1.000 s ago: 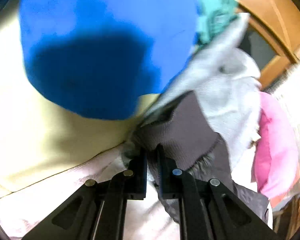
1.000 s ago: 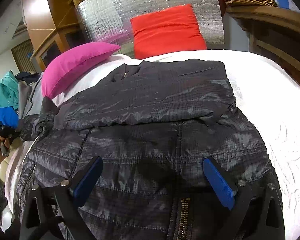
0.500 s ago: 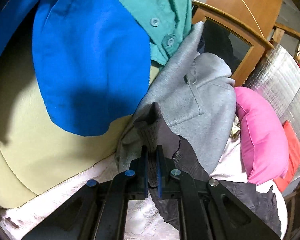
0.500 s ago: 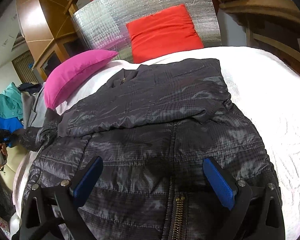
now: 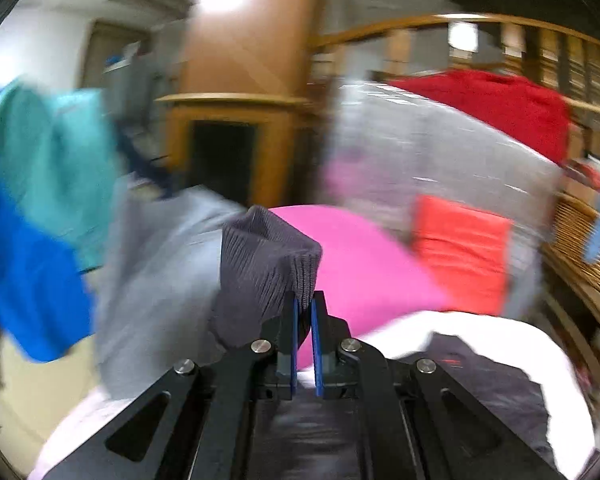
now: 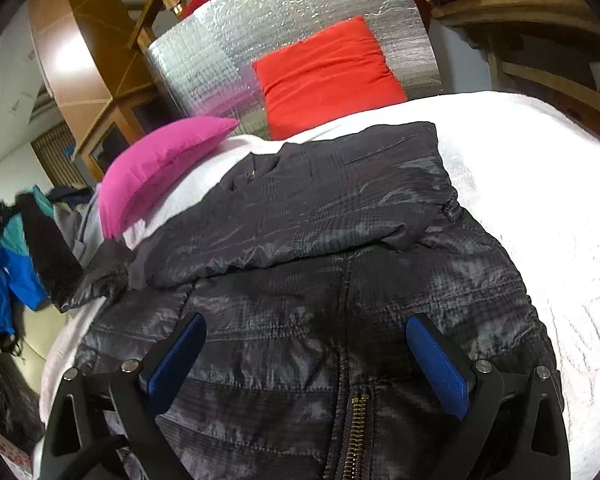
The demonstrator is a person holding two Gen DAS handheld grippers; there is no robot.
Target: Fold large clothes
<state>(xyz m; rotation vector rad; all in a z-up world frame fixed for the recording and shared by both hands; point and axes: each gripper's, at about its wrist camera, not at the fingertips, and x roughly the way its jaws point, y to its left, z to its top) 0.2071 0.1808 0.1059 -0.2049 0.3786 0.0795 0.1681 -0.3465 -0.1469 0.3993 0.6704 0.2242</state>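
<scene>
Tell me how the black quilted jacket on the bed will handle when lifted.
Probably floppy: the black quilted jacket drapes, and its ribbed cuff buckles in the left tool. Likely light, being puffy. Its shiny shell may slip.

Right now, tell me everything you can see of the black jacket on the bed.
The jacket is black, quilted and shiny, like thin nylon. It lies flat on the white bed, front up, brass zipper closed. One sleeve is folded across the chest. The other runs off to the side, its ribbed knit cuff pinched in the left gripper.
</scene>
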